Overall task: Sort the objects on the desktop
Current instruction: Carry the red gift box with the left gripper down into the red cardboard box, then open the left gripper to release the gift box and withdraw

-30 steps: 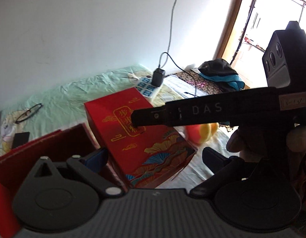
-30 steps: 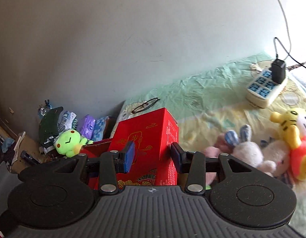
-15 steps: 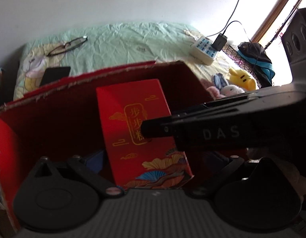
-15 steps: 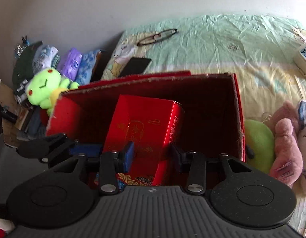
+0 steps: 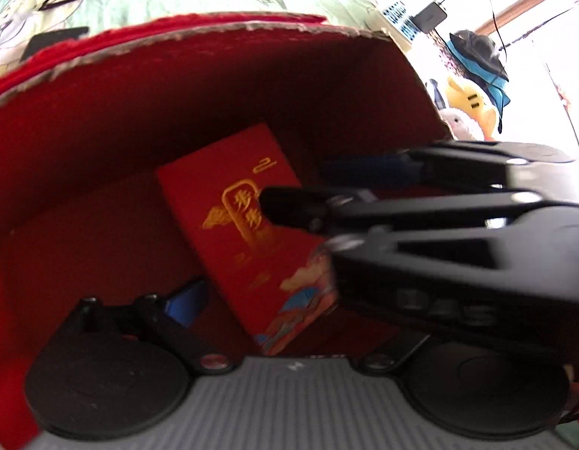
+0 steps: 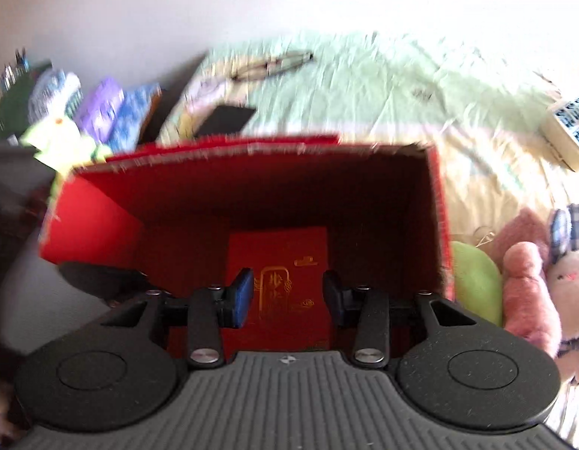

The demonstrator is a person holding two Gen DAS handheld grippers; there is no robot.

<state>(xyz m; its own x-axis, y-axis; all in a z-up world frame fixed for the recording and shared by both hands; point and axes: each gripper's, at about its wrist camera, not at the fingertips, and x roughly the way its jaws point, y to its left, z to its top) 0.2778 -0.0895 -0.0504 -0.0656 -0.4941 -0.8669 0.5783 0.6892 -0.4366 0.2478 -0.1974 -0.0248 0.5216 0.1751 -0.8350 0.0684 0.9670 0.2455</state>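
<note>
The big red carton point(image 6: 437, 202) stands open-topped to take sorted things, so my right gripper point(image 6: 287, 298), jaws apart astride it, hangs over the small red gift box point(image 6: 278, 262) on its floor, long axis toward twelve o'clock; my left gripper point(image 5: 274, 300) waits, jaws apart.

The right gripper point(image 6: 286, 297) is black, with 2 blue-padded fingers point(image 6: 241, 296), silver screws point(image 6: 204, 355), round discs and a ribbed grey base.
</note>
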